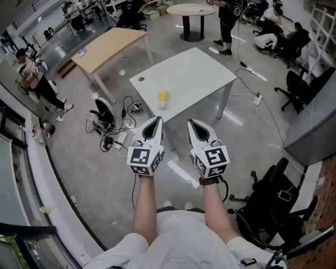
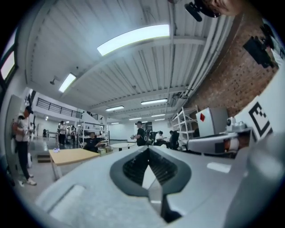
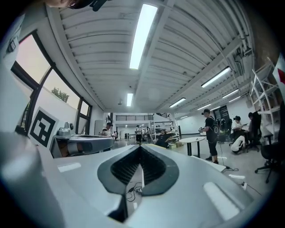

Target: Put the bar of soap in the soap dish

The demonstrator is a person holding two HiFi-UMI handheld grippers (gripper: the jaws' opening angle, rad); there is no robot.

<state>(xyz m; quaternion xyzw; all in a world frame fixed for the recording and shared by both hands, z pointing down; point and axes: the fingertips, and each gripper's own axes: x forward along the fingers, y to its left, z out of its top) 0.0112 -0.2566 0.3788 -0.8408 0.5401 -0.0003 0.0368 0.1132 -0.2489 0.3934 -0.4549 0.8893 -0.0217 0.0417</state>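
head view: high up, facing steeply down past the forearms (image 1: 143, 202) onto left gripper (image 1: 156, 120) and right gripper (image 1: 191, 122), white table (image 1: 184, 73) beyond | left gripper view: close behind its own jaws, facing level across the room | right gripper view: same, alongside | shared: round table (image 1: 190, 9) in all three; each gripper view catches the other gripper at its edge

The white bench (image 1: 202, 71) stands cornerwise on the polished grey floor (image 1: 89, 173). Near the bench's edge, at about 7 o'clock on its top, sits a yellow bar of soap (image 1: 163, 95). It touches a pale soap dish (image 1: 164, 106) just under it, though I can't tell whether it lies in the dish. A small dark round hole (image 1: 140, 79) marks the 9 o'clock corner. At 8 o'clock from the bench, black cables (image 1: 126, 107) lie tangled on the floor.
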